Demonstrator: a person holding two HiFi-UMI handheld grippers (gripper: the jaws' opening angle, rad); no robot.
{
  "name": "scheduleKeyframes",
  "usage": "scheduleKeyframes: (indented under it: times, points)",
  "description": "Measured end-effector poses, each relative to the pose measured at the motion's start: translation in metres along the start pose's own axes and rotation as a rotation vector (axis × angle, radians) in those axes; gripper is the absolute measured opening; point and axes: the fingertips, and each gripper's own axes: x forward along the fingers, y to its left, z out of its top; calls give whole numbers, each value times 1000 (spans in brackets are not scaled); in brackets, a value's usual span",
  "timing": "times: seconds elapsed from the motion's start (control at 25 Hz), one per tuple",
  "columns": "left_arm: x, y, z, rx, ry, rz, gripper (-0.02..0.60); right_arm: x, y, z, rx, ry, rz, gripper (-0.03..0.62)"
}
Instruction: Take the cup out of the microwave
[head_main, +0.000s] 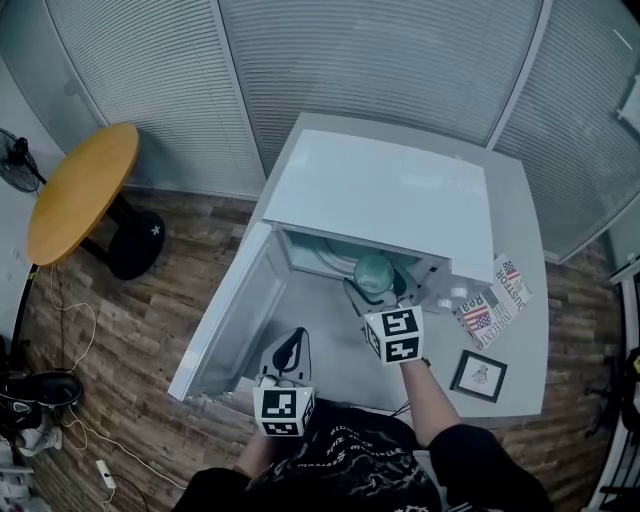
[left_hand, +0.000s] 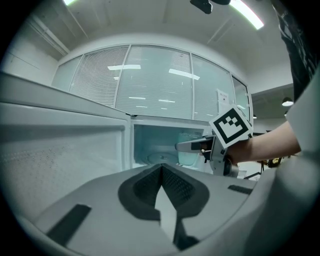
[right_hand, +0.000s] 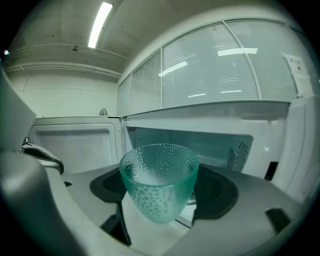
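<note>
fingers (right_hand: 225, 192) of right gripper (head_main: 382, 292) clamped on green glass cup (right_hand: 159, 182) at twelve o'clock; left gripper (head_main: 288, 345) closed, empty; extraction step, likely next: pull back level.

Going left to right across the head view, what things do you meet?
Fan → round wooden table → open microwave door → green glass cup → flag-printed paper.

The cup (right_hand: 159, 182) is translucent green glass, its wall pebbled with small dimples. The microwave (head_main: 380, 195) has a smooth, glossy white shell. Left of the microwave, the round table (head_main: 82, 190) shows a matt yellow top above a floor (head_main: 130, 330) of grainy wood planks. Right of the microwave lies a printed paper leaflet (head_main: 493, 303).
</note>
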Motion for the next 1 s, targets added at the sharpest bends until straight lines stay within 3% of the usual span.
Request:
scheduleKeyframes:
  times: [1.0]
  points:
    - [-22,-24,-3,-31,-26,51,6,-79,2,-37,3,24,9,388]
